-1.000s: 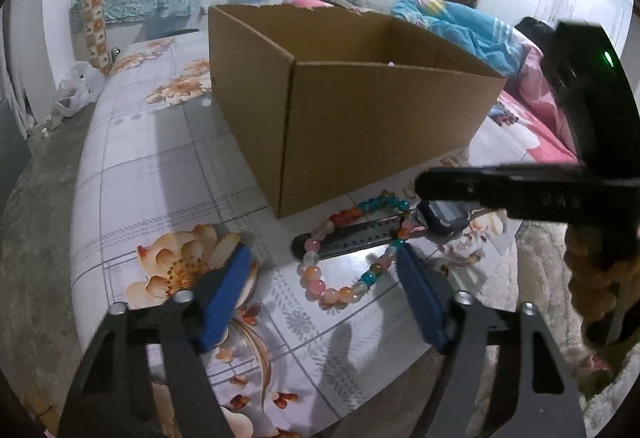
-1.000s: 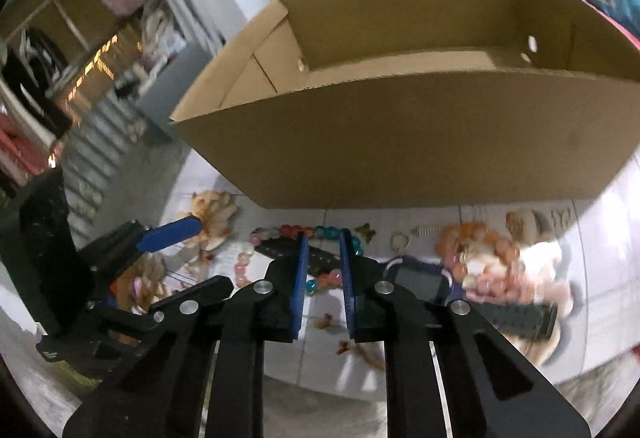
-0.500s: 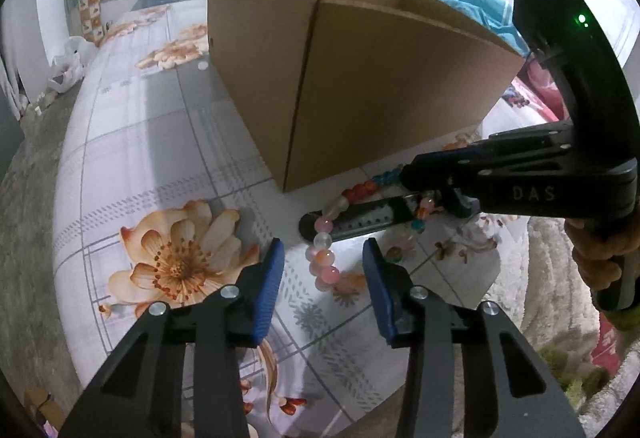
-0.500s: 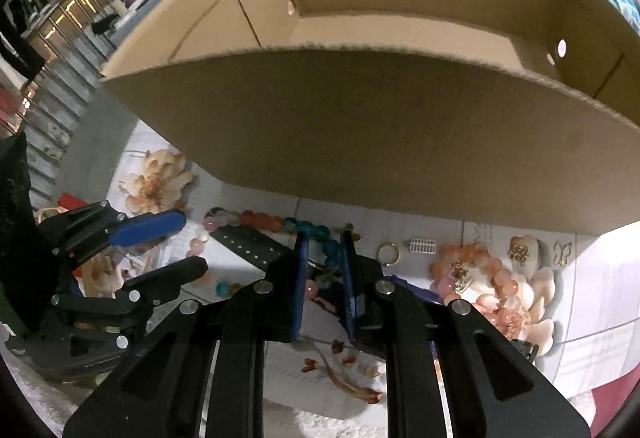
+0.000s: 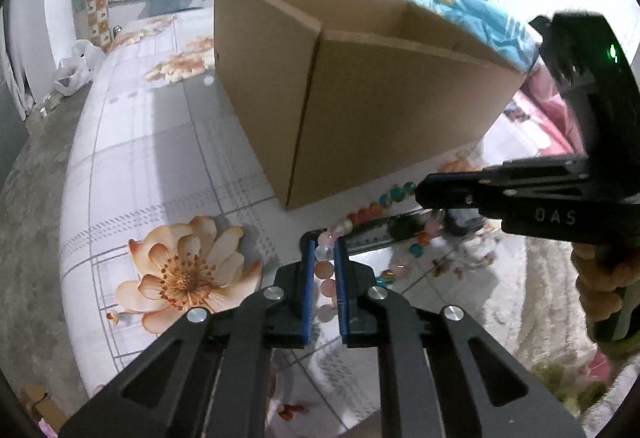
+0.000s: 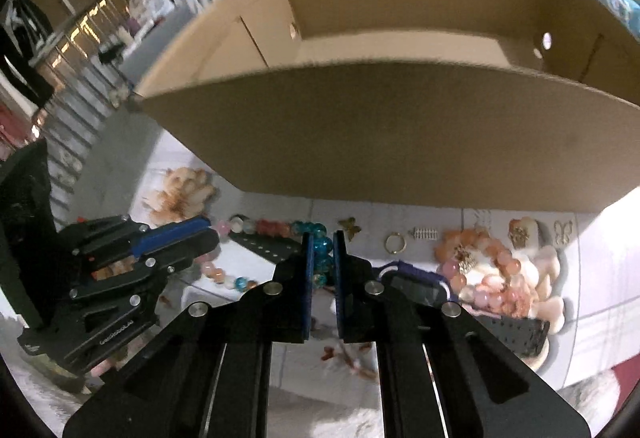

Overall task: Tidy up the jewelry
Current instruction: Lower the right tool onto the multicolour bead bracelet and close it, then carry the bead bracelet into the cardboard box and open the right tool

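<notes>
A multicoloured bead necklace [image 5: 362, 215] lies in a loop on the floral tabletop in front of an open cardboard box [image 5: 360, 105]. My left gripper [image 5: 323, 252] is shut on its pink and clear beads at the loop's left end. My right gripper [image 6: 320, 246] is shut on its blue beads [image 6: 321, 242] at the other end; it also shows in the left wrist view [image 5: 424, 193]. The necklace [image 6: 264, 226] drapes over a black perforated watch strap [image 6: 272, 248]. The box [image 6: 400, 125] looks empty inside.
To the right of the necklace lie a butterfly charm [image 6: 349, 226], a gold ring [image 6: 395, 242], a small clasp [image 6: 425, 234], a peach bead bracelet [image 6: 486, 270], earrings [image 6: 519, 236] and a dark watch [image 6: 416, 286]. The table edge [image 5: 72, 238] curves on the left.
My left gripper moved forward and closed from wide open onto the necklace's pink beads. My right gripper stayed shut and now grips the blue beads.
</notes>
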{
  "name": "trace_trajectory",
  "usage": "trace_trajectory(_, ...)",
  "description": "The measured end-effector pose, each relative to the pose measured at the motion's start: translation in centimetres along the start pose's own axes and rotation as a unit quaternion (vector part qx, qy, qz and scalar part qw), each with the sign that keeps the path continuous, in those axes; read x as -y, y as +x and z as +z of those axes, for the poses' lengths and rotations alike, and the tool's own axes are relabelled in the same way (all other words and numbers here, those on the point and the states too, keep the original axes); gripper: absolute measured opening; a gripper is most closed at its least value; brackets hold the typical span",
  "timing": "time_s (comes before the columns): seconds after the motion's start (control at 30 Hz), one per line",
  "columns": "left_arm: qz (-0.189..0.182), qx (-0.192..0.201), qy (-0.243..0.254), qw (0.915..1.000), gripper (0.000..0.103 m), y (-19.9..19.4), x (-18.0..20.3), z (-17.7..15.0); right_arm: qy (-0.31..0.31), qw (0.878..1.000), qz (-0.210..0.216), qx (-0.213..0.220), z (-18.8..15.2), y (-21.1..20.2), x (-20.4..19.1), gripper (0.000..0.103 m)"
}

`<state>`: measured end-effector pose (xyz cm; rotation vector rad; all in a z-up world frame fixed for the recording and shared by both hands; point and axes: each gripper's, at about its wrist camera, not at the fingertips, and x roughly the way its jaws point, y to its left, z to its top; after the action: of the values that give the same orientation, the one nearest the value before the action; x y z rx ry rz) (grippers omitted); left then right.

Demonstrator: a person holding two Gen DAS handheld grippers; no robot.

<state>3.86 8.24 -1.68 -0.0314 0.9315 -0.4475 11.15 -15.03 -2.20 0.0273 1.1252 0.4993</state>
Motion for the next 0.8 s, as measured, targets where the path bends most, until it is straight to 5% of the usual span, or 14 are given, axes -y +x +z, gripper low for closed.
trace_trajectory(0.33,-0.046,0.078,-0.004,0.9959,0.009,-6.8,1.4,2.5,0.001,0.995,0.011,0.102,-0.8,-7.5,-1.5,0.007)
trace_trajectory(0.53,-0.065,0.139,0.028,0.9877,0.009,-10.6,3.0,8.2,-0.028,0.985,0.025,0.168,2.6,-11.5,-2.3,0.007)
trace_trajectory(0.67,-0.053,0.145,0.045,0.987,0.009,-9.8,3.2,13.6,-0.023,0.987,0.053,0.149,7.6,-10.7,-0.1,0.007)
trace_trajectory(0.8,-0.036,0.084,0.033,0.9952,0.009,-5.1,1.7,18.3,0.016,0.993,0.09,0.071,13.0,-6.3,3.1,0.007)
